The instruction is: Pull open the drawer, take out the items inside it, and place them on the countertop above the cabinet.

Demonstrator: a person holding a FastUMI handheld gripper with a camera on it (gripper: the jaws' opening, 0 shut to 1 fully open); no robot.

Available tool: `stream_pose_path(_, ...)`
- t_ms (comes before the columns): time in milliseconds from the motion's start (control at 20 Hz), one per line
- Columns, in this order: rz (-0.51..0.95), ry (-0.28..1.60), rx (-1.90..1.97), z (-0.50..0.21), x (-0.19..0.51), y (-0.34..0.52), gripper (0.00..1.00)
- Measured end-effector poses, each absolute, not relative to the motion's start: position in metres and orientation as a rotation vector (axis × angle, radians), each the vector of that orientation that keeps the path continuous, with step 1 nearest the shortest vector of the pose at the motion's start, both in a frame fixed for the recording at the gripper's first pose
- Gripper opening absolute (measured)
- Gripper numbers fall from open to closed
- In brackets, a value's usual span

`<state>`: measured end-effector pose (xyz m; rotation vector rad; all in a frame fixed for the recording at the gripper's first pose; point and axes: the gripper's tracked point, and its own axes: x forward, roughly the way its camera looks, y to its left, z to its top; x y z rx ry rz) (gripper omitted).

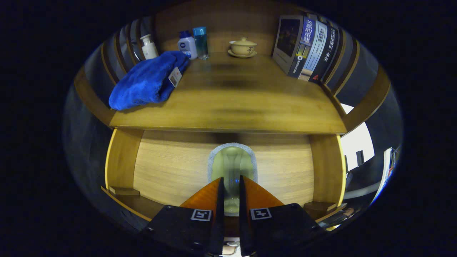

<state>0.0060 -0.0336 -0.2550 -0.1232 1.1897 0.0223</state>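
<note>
Wooden cabinet (321, 167), grain running sideways across its front, upright side posts at 9 and 3 o'clock of the drawer. Broad flat countertop (242, 103) of smooth, faintly glossy wood on top, at 12 o'clock from the fingers. One drawer front (171, 167), pale and finely grained, directly beyond the fingers, seemingly flush between the posts, though how far out cannot be told. One arch-shaped pull recess (232, 167) at its centre, rimmed in rough grey, glossy greenish inside, with a blurred rounded handle form in it.

One row of books (309, 50), about four glossy upright spines, leaning at 1 o'clock on the countertop. One blue towel (148, 80), plush and folded, with a small tag, at 10 o'clock. Three bottles behind it at 11 o'clock: one white pump bottle (148, 46), one squat white bottle (187, 44) with a blue cap, one clear blue-capped bottle (200, 43). One lidded ceramic cup (243, 46) on a saucer, cream-coloured and round, at 12 o'clock.

Gripper (231, 187) fingers drawn close, a narrow gap left between them, tips reaching into the recess; pinching on the handle or not, cannot tell. Drawer contents hidden.
</note>
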Motion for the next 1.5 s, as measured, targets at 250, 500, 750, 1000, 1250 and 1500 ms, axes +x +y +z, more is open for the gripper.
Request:
stream_pose_path(250,0.016,1.146,-0.155,-0.207,0.021,-0.043,0.26)
stream_pose_path(500,0.004,1.099,-0.163,-0.174,0.067,-0.038,0.26)
stream_pose_path(750,0.007,1.084,-0.197,-0.166,0.126,-0.026,0.26)
stream_pose_path(1000,-0.014,1.093,-0.193,-0.195,0.182,-0.018,0.26)
stream_pose_path(1250,-0.049,1.123,-0.184,-0.235,0.206,-0.016,0.26)
stream_pose_path(1500,-0.056,1.092,-0.194,-0.232,0.208,-0.012,0.30)
